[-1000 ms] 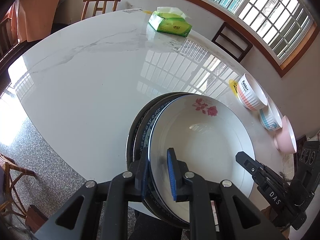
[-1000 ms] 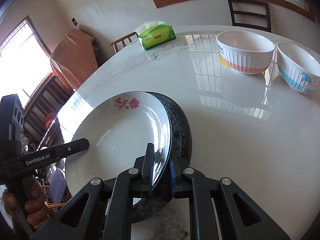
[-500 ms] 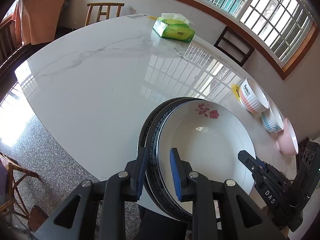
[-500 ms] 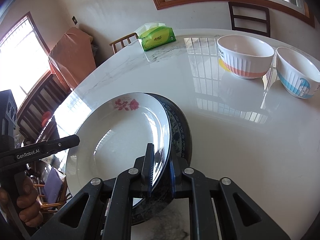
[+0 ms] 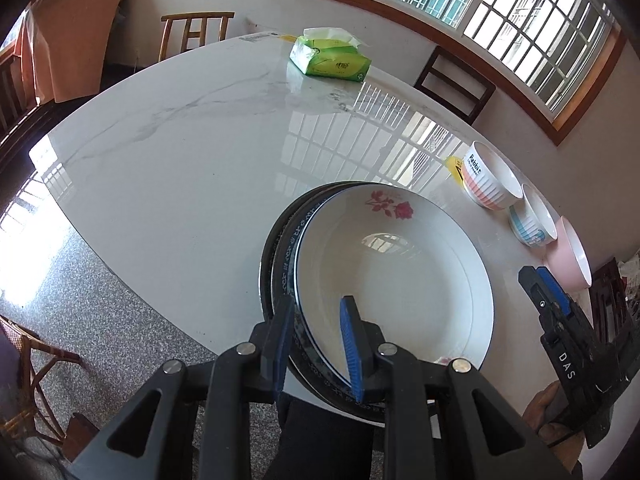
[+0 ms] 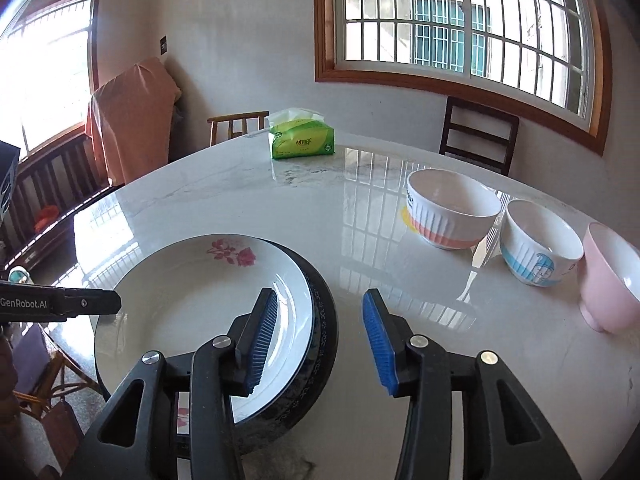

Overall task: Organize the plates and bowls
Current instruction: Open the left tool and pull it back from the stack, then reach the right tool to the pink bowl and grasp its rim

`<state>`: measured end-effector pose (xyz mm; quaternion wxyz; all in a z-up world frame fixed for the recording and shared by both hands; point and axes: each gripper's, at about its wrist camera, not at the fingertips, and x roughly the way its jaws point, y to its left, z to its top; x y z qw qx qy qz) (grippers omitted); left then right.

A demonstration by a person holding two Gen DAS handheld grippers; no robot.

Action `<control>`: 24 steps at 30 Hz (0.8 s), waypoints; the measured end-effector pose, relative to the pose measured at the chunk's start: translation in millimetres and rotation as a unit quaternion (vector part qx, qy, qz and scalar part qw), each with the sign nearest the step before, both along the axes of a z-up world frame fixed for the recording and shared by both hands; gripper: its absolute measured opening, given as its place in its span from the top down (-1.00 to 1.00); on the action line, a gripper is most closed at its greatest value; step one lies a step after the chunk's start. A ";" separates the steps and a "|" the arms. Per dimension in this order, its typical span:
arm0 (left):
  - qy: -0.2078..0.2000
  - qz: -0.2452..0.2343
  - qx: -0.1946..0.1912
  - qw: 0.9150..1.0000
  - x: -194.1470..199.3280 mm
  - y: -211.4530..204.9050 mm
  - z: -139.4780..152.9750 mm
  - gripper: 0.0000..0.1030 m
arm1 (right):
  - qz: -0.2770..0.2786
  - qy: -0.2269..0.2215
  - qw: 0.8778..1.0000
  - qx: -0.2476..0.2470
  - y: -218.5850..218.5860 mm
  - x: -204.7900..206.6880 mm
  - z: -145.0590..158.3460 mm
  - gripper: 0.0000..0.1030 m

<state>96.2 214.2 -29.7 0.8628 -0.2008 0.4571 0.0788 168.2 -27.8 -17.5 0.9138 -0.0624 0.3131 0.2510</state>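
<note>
A stack of plates sits at the near edge of the white marble table (image 5: 180,168): a white rose plate (image 5: 400,276) on dark blue-patterned plates (image 5: 286,276). My left gripper (image 5: 316,344) is open, its jaws straddling the stack's rim without pinching it. My right gripper (image 6: 320,340) is open wide and lifted off, one finger over the rose plate (image 6: 200,304), the other over bare table. Three bowls stand in a row to the right: orange-striped (image 6: 452,212), blue-patterned (image 6: 540,248), pink (image 6: 608,280).
A green tissue pack (image 6: 302,140) lies at the far side of the table (image 6: 360,208). Wooden chairs (image 6: 478,136) stand around it. The stack overhangs the near table edge toward the speckled floor (image 5: 100,320).
My right gripper opened and let go of the plate stack, pulling back and up. My left gripper's jaws widened around the rim. The stack now rests on the table.
</note>
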 end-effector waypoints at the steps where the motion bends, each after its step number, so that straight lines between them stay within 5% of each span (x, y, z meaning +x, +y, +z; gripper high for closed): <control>1: -0.002 -0.005 0.006 1.000 -0.3 -4.7 2.8 0.53 | -0.015 0.002 1.000 0.010 -11.5 0.8 1.9 0.18; 12: -0.007 -0.112 0.001 0.994 15.9 -102.9 19.0 0.38 | -0.182 0.009 0.983 0.022 -174.1 -21.0 -6.6 0.13; 18: -0.003 -0.183 -0.032 0.983 45.4 -175.1 22.3 0.38 | -0.253 0.036 0.966 0.043 -256.2 -22.1 -25.9 0.10; 24: -0.009 -0.243 -0.059 0.968 96.9 -242.7 35.2 0.38 | -0.263 0.062 0.957 0.105 -305.5 -19.2 -29.7 0.04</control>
